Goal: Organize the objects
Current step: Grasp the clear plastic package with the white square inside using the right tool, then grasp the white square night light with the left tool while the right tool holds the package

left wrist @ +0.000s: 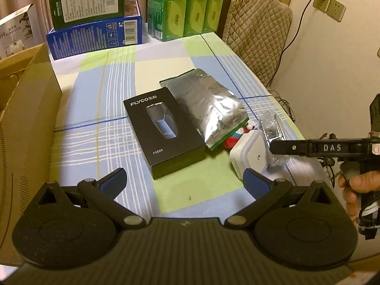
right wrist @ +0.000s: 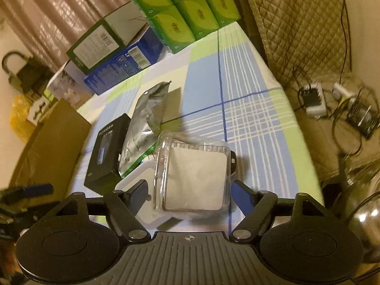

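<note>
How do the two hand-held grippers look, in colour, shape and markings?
Both are black plastic with a ribbed top, two round discs and silver rivets on the linkage arms. The left hand-held gripper and right hand-held gripper have blue fingers. Seen from the side, the right one bears white letters "DAS".

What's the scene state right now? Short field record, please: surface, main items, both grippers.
surface: table with a blue, green and white checked cloth
centre item: black rectangular shaver box, lying flat
beside it: crinkled silver foil pouch, its edge overlapping the box
near right edge: clear plastic square case with a white insert, standing against a white square box
left side: open brown cardboard carton
left gripper: open, nothing between the fingers
right gripper: open, fingers either side of the clear case, contact not certain
</note>
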Available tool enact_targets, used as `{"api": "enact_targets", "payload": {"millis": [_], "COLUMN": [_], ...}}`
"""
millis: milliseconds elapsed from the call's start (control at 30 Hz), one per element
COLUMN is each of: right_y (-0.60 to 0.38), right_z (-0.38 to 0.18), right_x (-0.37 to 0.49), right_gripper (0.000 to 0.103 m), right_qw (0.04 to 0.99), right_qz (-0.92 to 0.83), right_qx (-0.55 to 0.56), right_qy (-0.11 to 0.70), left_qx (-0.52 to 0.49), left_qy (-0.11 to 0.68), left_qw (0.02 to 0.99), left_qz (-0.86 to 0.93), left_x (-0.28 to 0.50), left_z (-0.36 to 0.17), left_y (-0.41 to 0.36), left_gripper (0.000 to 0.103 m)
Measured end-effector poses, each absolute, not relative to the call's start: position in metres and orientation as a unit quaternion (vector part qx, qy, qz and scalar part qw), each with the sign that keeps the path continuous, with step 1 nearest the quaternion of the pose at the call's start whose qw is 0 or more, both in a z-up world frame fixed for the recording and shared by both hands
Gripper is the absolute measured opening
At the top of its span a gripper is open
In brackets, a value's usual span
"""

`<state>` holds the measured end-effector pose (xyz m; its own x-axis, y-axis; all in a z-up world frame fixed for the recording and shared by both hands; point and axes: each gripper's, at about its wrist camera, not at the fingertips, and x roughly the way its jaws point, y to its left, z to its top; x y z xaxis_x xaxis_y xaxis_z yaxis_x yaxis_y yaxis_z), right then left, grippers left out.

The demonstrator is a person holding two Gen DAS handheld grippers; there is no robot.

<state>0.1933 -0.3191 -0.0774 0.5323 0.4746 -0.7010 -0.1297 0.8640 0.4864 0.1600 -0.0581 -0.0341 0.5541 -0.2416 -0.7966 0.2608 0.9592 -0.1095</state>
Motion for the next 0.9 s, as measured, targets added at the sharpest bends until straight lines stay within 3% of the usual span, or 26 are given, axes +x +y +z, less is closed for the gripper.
{"api": "enact_targets", "payload": {"millis": [333, 767, 900], "right_y": [-0.313, -0.245, -0.229], "right_z": [-0.075, -0.073, -0.072], "right_x": [0.190, 0.171, 0.158], "right_gripper": [0.067, 0.067, 0.067], "right_qw": [0.855, 0.865, 0.853], "right_qz": [0.185, 0.143, 0.208], "right_qx": [0.169, -0.179, -0.161], "right_qy": [0.453, 0.446, 0.451], "left_qx": [0.008, 0.014, 0.011], "left_qy": [0.455, 0.453, 0.449], "left_qw": [0.878, 0.879, 0.882], "left_qz": [-0.146, -0.148, -0.144], "left_x": [0.162, 0.153, 0.151], "left_z": [-0.040, -0.034, -0.029], "left_y": [-0.058, -0.054, -0.047], "left_gripper": [0.102, 0.102, 0.102]}}
